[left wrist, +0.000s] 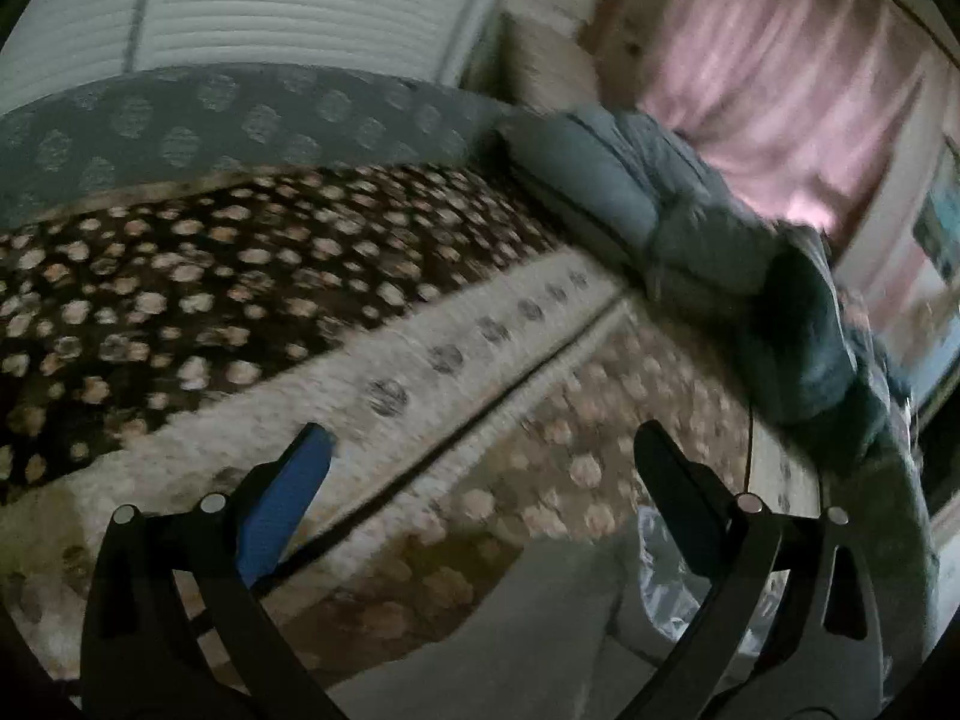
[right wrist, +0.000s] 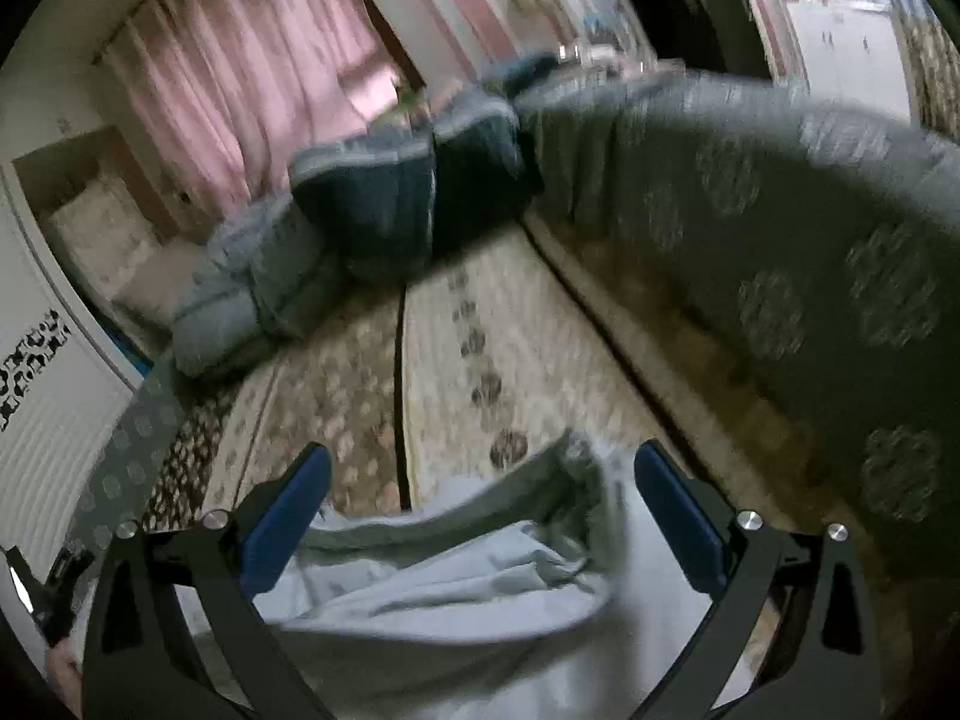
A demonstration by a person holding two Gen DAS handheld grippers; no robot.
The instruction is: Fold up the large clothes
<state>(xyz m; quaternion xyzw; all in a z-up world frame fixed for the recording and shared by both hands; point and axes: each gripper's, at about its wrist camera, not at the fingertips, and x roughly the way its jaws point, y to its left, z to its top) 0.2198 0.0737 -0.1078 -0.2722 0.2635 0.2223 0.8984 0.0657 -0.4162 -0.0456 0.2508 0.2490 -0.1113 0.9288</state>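
Looking down at patterned rug [right wrist: 516, 324] with both claws. Right claw [right wrist: 483, 501] wide open, holds nothing. Pale cloth [right wrist: 444, 588] lies bunched at bottom middle of right view, just under and between my blue pads [right wrist: 288, 525]; can't tell if touching. Cloth runs long from lower left up to right, toward right pad. Left claw [left wrist: 480, 480] wide open too, empty, over rug. Only bit of pale cloth [left wrist: 540, 630] at bottom of left view. I think right claw nearer, should grab first.
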